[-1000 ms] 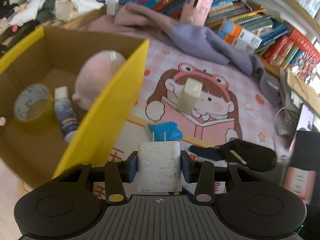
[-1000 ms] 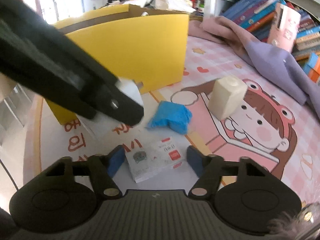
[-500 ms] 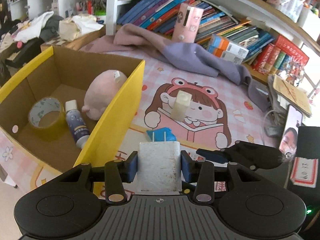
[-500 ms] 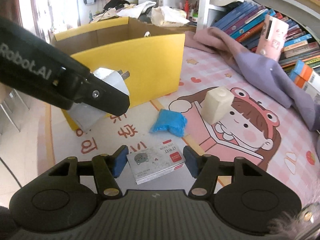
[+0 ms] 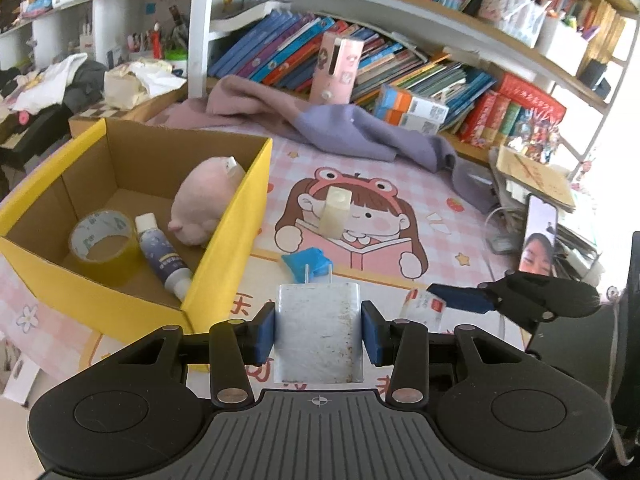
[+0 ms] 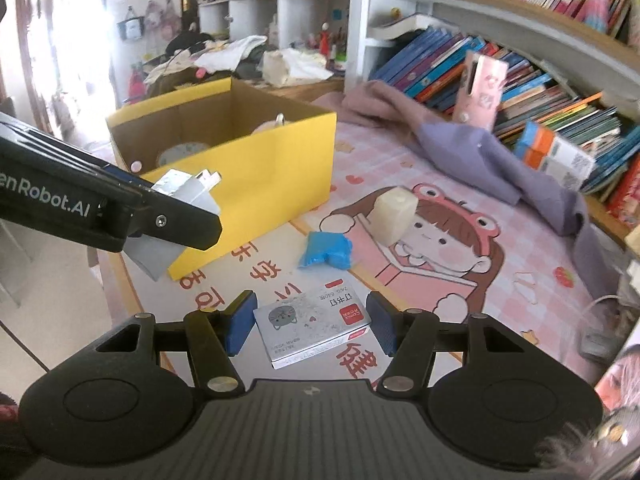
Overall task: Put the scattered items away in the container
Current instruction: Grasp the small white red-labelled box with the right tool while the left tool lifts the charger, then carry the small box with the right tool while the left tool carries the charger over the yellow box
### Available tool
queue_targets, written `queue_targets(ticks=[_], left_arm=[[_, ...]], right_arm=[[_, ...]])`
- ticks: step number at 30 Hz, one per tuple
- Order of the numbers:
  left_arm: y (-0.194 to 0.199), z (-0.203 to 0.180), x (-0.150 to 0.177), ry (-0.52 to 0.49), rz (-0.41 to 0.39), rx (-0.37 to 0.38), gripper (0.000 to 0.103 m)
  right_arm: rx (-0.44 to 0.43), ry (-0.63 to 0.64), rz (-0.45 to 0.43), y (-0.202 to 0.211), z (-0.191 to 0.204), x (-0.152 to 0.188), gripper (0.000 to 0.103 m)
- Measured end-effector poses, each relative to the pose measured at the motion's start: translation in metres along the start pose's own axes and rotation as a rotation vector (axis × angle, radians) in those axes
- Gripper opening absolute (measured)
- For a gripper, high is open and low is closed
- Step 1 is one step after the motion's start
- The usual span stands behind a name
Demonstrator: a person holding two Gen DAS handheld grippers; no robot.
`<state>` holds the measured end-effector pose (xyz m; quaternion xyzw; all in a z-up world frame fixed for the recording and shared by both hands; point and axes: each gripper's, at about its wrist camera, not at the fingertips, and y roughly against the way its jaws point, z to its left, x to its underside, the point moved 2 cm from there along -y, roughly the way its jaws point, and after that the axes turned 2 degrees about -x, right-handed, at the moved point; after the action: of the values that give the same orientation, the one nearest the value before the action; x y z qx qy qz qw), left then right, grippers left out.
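Observation:
My left gripper (image 5: 319, 320) is shut on a white charger plug (image 5: 319, 344), prongs pointing forward, just right of the yellow cardboard box (image 5: 224, 256). The box holds a tape roll (image 5: 100, 236), a small tube (image 5: 162, 260) and a pink plush (image 5: 204, 208). My right gripper (image 6: 310, 316) is shut on a small grey staples box (image 6: 312, 326) with a cat picture, lifted off the cartoon mat. A cream block (image 6: 394, 216) and a crumpled blue item (image 6: 326, 250) lie on the mat ahead. In the right wrist view, the left gripper (image 6: 200, 228) with the charger (image 6: 188, 192) hangs beside the yellow box (image 6: 260, 172).
A purple cloth (image 5: 360, 132) is draped over the mat's far side, in front of low shelves full of books (image 5: 420, 76). A pink case (image 5: 336, 68) stands against the books. A phone (image 5: 538, 236) leans at the right among papers and cables.
Both grippers have risen and drawn back from the mat, each keeping its item. The yellow box and the loose items now look smaller and farther off.

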<state>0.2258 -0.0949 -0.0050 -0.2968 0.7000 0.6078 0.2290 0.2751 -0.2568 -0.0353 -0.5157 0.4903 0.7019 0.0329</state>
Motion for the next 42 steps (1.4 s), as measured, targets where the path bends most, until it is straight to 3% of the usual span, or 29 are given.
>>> queue_targets(ticks=[8,18,26,42], left_arm=[[0.024,0.024,0.013,-0.098,-0.044,0.030,0.042],[0.061,0.068,0.042,-0.144,-0.062,0.071,0.042],[0.097,0.109,0.070,-0.207,-0.084,0.076,0.042],[0.136,0.189,0.091,-0.128,-0.108,0.080,0.042]], right_arm=[[0.124,-0.049,-0.062,0.026,0.036,-0.005,0.058],[0.204,-0.075,-0.042,0.038,0.108,0.000,0.058],[0.230,-0.093,-0.043,0.040,0.173,0.005,0.058],[0.199,-0.025,-0.017,0.029,0.274,-0.009,0.058]])
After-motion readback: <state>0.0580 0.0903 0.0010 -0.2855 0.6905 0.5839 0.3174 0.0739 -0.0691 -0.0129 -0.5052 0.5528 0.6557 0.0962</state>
